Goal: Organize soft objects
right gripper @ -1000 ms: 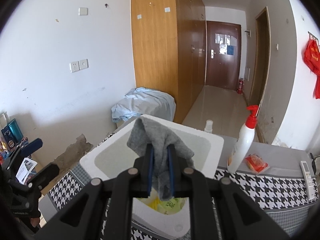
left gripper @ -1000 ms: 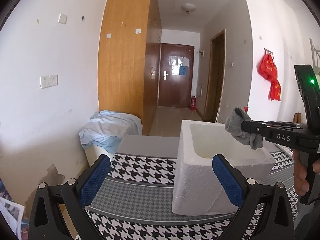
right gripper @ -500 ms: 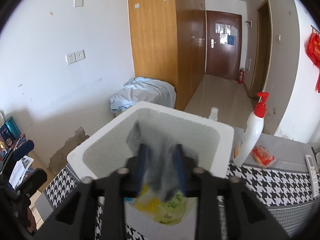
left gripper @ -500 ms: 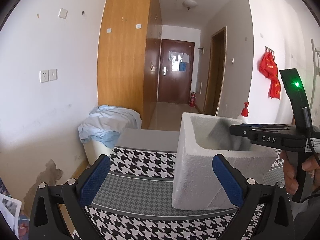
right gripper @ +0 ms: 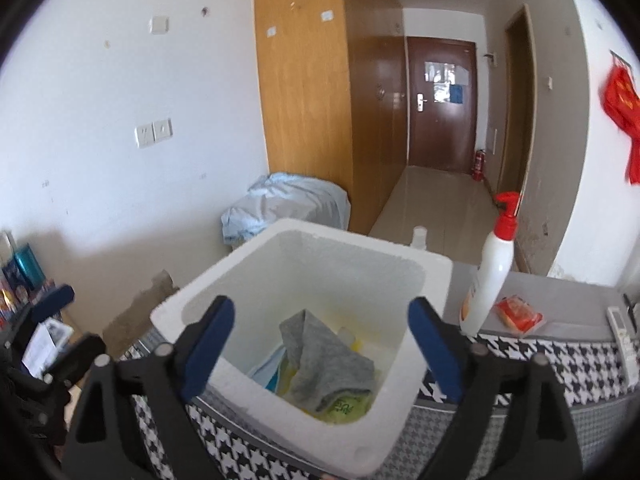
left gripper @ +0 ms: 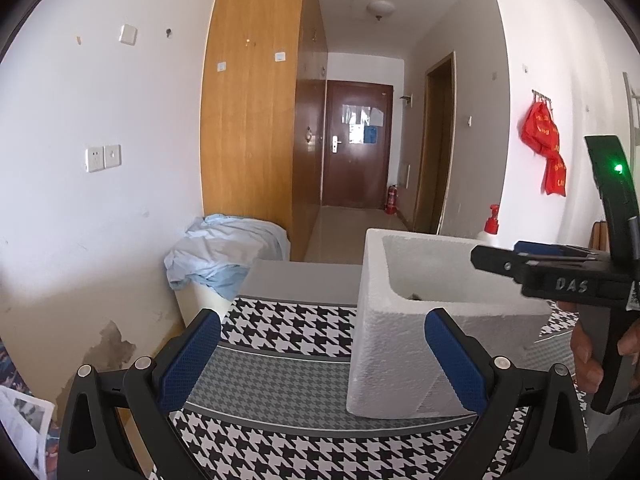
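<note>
White walls, a wooden wardrobe (right gripper: 320, 100) and a corridor door are seen behind the worktop (left gripper: 280, 360), which is covered w/ a houndstooth cloth. On it stands a white foam box (right gripper: 304, 248). The grey cloth (right gripper: 324, 360) is found lying inside the box, on top of yellow and green packets, apart from both blue pads. The right gripper (right gripper: 320, 336) is held over the box opening; its jaws have just been opening and are now spread wide, w/ nothing gripped between them (the cloth sits lower, at the box bottom). The left gripper (left gripper: 320, 356) is held low at the box's near corner, jaws released and empty.

Risks, as judged: the spread right jaws could be caught on the foam rim when withdrawn, so the light box may be tipped or dragged. A pump bottle (right gripper: 490, 268) stands just beside the box on the right and could be knocked by a sideways exit. An orange packet (right gripper: 518, 312) lies near it.
</note>
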Motion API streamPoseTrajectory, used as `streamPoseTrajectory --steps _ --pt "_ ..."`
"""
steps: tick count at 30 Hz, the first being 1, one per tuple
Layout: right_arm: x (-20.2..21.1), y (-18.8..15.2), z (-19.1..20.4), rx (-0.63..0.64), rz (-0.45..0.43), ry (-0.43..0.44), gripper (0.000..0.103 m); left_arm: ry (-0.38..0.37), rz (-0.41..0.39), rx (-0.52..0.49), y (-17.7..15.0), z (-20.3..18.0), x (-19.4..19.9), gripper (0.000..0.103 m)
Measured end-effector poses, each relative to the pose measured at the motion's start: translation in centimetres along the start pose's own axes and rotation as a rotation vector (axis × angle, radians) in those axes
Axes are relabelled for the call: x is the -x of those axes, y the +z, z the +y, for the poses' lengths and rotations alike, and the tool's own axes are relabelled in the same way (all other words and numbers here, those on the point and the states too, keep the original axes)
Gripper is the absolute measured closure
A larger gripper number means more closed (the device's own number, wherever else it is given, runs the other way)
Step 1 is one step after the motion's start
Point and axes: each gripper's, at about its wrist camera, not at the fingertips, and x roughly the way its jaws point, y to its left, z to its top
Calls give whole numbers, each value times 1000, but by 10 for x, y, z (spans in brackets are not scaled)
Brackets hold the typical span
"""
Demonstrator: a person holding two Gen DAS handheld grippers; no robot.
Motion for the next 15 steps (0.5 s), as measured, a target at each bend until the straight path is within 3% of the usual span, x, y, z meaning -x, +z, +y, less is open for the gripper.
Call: streamPoseTrajectory --steps 15 --pt "60 -14 -17 -8 -76 -65 4 -34 -37 -14 10 -26 29 1"
